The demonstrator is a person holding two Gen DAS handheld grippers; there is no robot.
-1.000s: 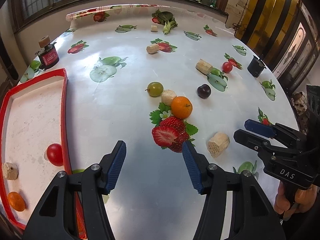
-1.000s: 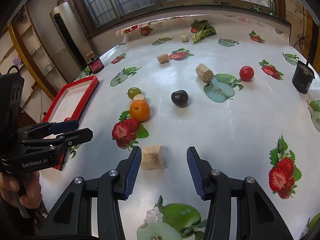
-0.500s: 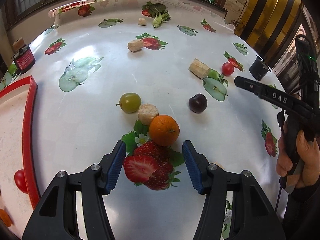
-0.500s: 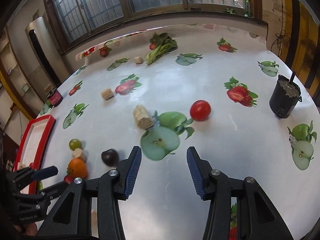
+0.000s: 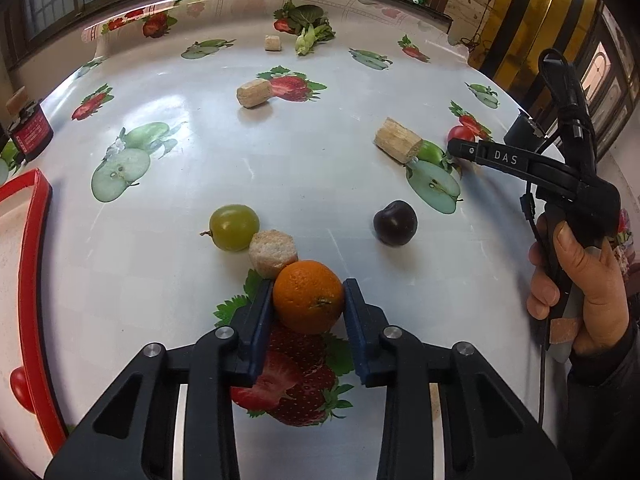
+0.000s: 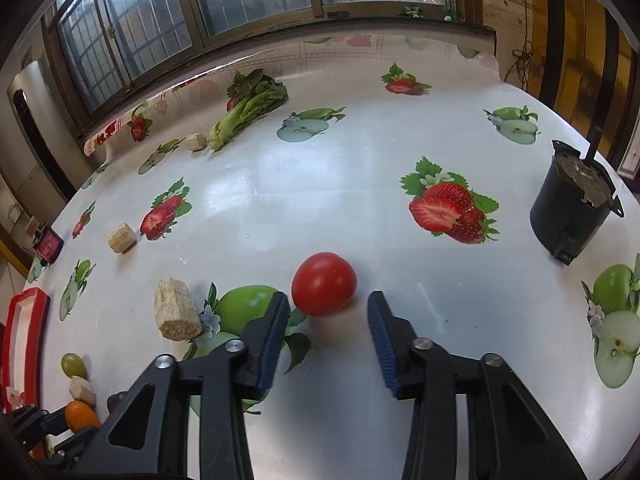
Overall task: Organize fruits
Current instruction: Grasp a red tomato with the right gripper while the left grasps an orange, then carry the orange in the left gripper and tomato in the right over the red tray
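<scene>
My left gripper (image 5: pixel 308 300) is shut on an orange (image 5: pixel 309 297) that rests on the fruit-print tablecloth. A green grape (image 5: pixel 234 227) and a dark plum (image 5: pixel 395 223) lie just beyond it. A red tray (image 5: pixel 34 276) at the left edge holds a red tomato (image 5: pixel 18 388). My right gripper (image 6: pixel 326 320) is open, its jaws on either side of a red tomato (image 6: pixel 324 283) without touching it. The right gripper also shows in the left wrist view (image 5: pixel 460 146), over the same tomato (image 5: pixel 460 134).
Several beige cork-like chunks lie about, one against the orange (image 5: pixel 273 253), others further off (image 5: pixel 398 145) (image 5: pixel 253 93) (image 6: pixel 176 309). A leafy green vegetable (image 6: pixel 248 110) lies at the far edge. A black pot (image 6: pixel 574 212) stands at the right. A small red-labelled jar (image 5: pixel 30 132) stands by the tray.
My left gripper moved forward and closed on the orange. My right gripper moved forward and right, from near the plum to straddling the red tomato.
</scene>
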